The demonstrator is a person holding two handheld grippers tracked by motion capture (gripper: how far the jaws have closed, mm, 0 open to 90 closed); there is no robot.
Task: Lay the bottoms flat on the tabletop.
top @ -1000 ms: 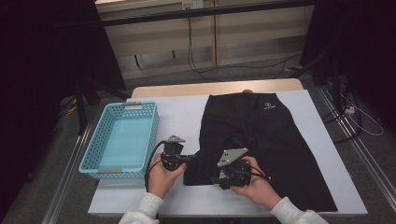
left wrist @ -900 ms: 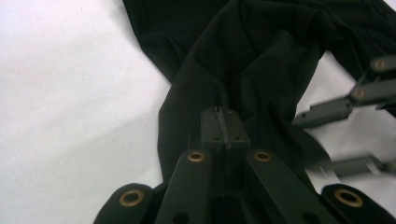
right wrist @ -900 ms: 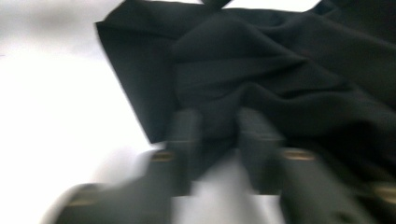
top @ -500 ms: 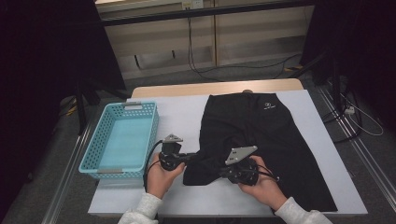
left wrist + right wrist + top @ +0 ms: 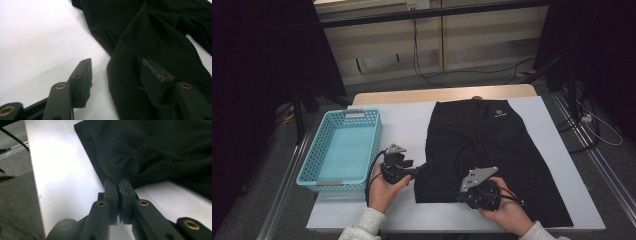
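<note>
A white tabletop (image 5: 412, 125) carries black shorts (image 5: 492, 150) spread flat and a blue basket (image 5: 343, 150) beside them, apart.

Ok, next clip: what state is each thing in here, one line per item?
black garment: spread flat on the white table, near edge rumpled.
left gripper: jaws have just been opening, apart, one over the cloth's edge.
right gripper: shut on the garment's hem.
blue basket: upright, empty.
</note>
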